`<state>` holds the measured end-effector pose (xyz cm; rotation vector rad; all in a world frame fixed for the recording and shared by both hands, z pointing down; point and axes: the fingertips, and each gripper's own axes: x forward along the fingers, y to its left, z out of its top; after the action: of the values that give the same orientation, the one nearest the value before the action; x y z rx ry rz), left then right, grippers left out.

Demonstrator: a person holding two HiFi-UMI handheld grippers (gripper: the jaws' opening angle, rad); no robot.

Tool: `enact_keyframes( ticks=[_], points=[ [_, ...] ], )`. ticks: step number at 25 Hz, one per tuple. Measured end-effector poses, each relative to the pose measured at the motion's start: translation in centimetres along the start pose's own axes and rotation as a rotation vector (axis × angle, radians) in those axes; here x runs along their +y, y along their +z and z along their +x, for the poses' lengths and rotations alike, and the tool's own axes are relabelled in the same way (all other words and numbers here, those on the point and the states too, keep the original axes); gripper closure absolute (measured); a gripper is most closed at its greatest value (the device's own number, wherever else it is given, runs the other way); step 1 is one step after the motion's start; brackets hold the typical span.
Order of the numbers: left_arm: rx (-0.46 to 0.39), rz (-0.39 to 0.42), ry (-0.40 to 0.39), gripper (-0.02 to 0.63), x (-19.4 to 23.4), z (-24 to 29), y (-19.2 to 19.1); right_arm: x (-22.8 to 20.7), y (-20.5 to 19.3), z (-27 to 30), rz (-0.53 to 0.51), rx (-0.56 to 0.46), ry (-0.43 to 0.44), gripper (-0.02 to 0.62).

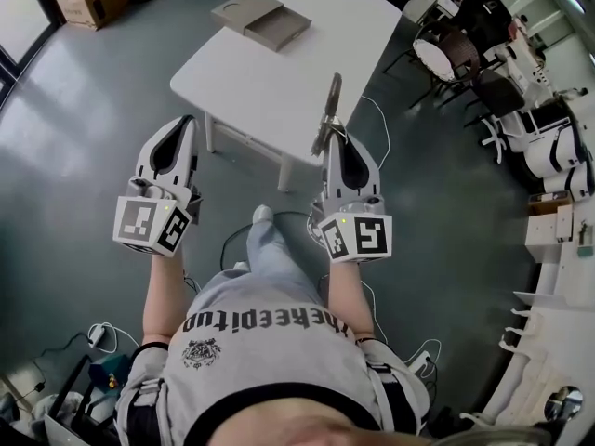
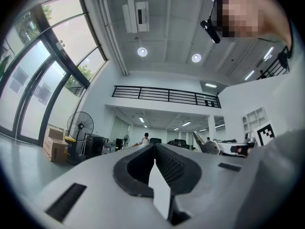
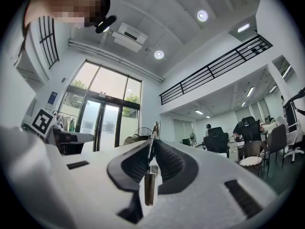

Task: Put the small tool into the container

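Right tongs (image 3: 151, 146) grip one small tool (image 1: 328, 110); one container (image 1: 262, 19) on table (image 1: 297, 77).

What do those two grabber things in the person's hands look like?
The left gripper and right gripper are light grey wedges with black ribbed pads inside. Each carries a cube with black-and-white square markers. The person wears a grey short-sleeved T-shirt with dark lettering.

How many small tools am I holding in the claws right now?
1. The small tool is clamped in the right claw, pointing toward the white table. The left claw is shut and empty. Others may lie out of view.
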<state>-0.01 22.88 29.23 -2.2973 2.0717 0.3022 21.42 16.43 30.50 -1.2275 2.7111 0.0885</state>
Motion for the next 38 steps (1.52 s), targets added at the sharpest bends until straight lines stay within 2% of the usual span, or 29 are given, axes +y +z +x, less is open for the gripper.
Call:
enact_keyframes(
  ticks=[9, 12, 19, 25, 31, 38],
  points=[
    [-0.021, 0.003, 0.019, 0.594, 3.2, 9.9, 0.3, -4.8, -0.3, 9.9, 0.002, -0.015, 0.033, 0.574],
    [-0.009, 0.002, 0.029, 0.595, 3.7, 12.7, 0.3, -6.3, -0.5, 12.4, 0.0, -0.014, 0.045, 0.574],
    [-0.044, 0.016, 0.028, 0.594, 4.6, 19.1, 0.2, -10.1, -0.8, 17.6, -0.004, -0.025, 0.065, 0.574],
    [-0.045, 0.025, 0.028, 0.594, 4.0, 22.3, -0.1, -12.8, -1.5, 19.9, 0.009, -0.021, 0.072, 0.574],
    [-0.04, 0.018, 0.055, 0.594, 6.1, 24.3, -0.7, -13.4, -2.7, 22.5, 0.015, -0.008, 0.081, 0.574],
    [-0.024, 0.0, 0.0, 0.594, 8.9, 29.1, -1.6, -14.5, -4.0, 26.9, 0.009, 0.019, 0.038, 0.574]
  ],
)
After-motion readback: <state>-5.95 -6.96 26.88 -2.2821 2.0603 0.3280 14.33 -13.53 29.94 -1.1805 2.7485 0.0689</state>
